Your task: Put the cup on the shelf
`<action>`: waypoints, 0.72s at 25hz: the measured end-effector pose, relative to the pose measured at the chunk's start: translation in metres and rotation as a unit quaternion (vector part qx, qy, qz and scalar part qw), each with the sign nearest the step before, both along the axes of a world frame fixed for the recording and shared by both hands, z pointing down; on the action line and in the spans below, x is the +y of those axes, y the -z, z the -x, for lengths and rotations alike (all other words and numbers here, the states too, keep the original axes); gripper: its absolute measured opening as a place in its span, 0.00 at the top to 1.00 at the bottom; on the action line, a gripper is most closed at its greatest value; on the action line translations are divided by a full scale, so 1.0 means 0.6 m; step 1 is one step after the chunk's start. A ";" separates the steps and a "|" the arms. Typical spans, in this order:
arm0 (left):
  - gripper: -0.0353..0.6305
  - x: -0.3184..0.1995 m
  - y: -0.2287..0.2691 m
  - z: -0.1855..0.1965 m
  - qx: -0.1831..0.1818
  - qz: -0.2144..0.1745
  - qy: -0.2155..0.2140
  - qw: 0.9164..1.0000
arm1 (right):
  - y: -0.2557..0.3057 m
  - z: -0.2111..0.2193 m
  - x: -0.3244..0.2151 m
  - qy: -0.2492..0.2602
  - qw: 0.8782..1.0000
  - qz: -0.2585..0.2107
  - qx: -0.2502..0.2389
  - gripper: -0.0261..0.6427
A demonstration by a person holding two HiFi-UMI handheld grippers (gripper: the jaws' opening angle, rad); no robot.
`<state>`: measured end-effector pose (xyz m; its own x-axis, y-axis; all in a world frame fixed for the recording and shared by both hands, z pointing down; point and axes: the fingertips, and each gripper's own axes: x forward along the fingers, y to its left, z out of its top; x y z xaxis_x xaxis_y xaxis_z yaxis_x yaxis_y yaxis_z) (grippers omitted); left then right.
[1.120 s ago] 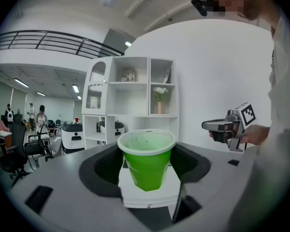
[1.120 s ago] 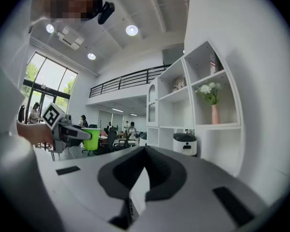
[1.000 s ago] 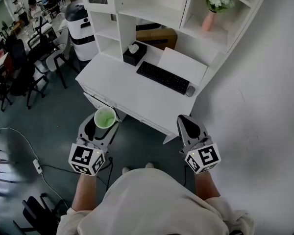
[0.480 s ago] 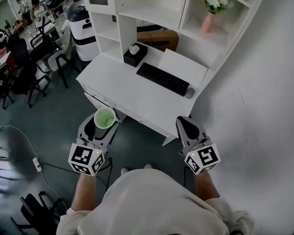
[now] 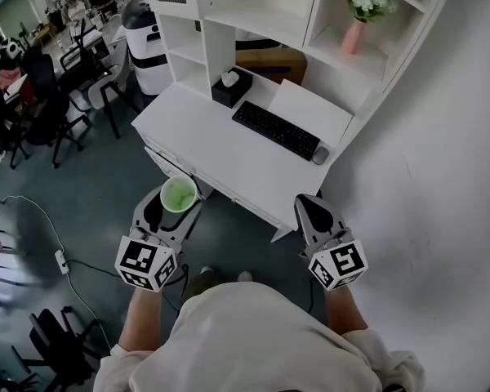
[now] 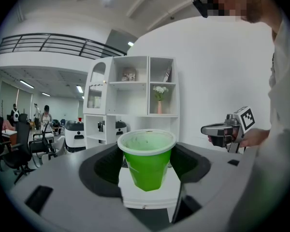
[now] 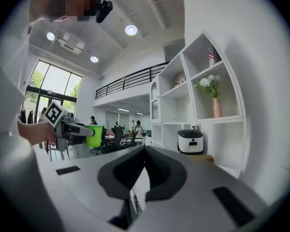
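A green cup [image 5: 178,194] stands upright between the jaws of my left gripper [image 5: 173,205], which is shut on it just in front of the white desk's near edge. In the left gripper view the cup [image 6: 146,158] fills the middle, with the white shelf unit [image 6: 130,100] behind it. My right gripper [image 5: 312,211] hangs level with it to the right, jaws together and nothing in them; its own view shows the dark pads [image 7: 150,170] meeting. The shelf unit [image 5: 253,15] rises at the back of the desk.
On the desk [image 5: 204,141] lie a black keyboard [image 5: 275,129], a mouse [image 5: 320,155] and a tissue box [image 5: 232,86]. A pink vase with flowers [image 5: 355,19] fills one shelf bay. A white bin [image 5: 151,43] and office chairs [image 5: 45,104] stand to the left. A white wall runs along the right.
The view has shifted slightly, the desk sitting a little lower and farther right in frame. Both grippers keep their pose and the cup stays in the left one.
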<state>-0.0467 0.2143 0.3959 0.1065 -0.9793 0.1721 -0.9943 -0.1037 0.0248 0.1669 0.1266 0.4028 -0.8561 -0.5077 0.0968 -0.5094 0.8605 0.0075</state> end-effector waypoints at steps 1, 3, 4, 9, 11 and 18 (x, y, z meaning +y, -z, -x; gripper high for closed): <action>0.49 0.000 -0.002 0.000 0.000 0.002 0.001 1.000 | -0.003 0.002 0.000 0.003 1.000 0.002 0.000 0.95; 0.49 0.000 -0.006 0.002 0.001 0.005 0.003 1.000 | -0.007 0.007 -0.001 0.006 1.000 0.004 0.000 0.95; 0.49 -0.003 -0.008 0.004 0.002 0.006 0.004 1.000 | -0.008 0.008 -0.004 0.007 1.000 0.006 0.001 0.95; 0.49 -0.036 -0.015 0.024 0.000 0.005 -0.001 1.000 | -0.018 0.024 -0.032 0.001 1.000 0.010 0.004 0.95; 0.49 -0.054 -0.016 0.036 0.001 0.003 -0.004 1.000 | -0.021 0.033 -0.044 -0.002 1.000 0.010 0.008 0.95; 0.49 -0.126 -0.019 0.078 0.009 -0.003 -0.024 1.000 | -0.015 0.071 -0.100 -0.022 1.000 0.005 0.015 0.95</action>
<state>-0.0936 0.1389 0.4073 0.1562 -0.9741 0.1636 -0.9876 -0.1512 0.0425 0.1240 0.0665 0.4117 -0.8295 -0.5438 0.1276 -0.5466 0.8372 0.0146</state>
